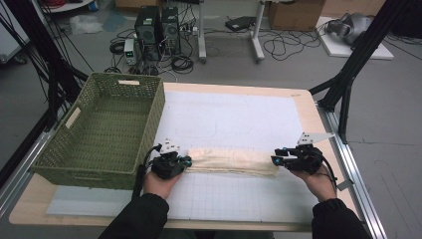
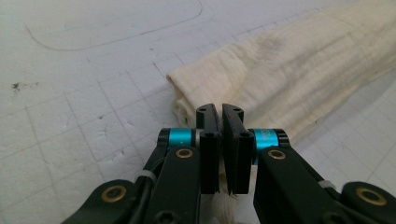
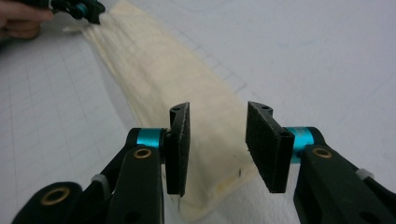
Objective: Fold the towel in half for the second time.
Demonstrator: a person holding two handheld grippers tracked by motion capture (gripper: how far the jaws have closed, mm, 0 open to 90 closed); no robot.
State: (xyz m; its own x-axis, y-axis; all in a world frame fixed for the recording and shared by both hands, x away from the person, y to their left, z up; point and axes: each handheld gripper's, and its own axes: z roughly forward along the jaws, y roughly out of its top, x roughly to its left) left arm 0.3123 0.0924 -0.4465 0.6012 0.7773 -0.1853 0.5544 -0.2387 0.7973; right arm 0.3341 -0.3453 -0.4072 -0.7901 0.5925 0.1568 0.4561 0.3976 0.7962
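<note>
A cream cloth (image 1: 233, 162), folded into a long strip, lies across the white gridded mat (image 1: 234, 114) near the front of the table. My left gripper (image 1: 186, 162) is at the strip's left end; in the left gripper view its jaws (image 2: 220, 112) stand almost together, with a thin bit of cloth (image 2: 289, 74) pinched low between the pads. My right gripper (image 1: 274, 160) is at the strip's right end. In the right gripper view its jaws (image 3: 218, 121) stand apart over the end of the cloth (image 3: 159, 70) without pressing it. The left gripper (image 3: 91, 11) shows at the far end.
A green woven basket (image 1: 119, 82) stands on the left of the table, close behind my left hand, and looks empty. Black frame struts (image 1: 348, 74) rise by the table's right edge. Computers and cables lie on the floor beyond.
</note>
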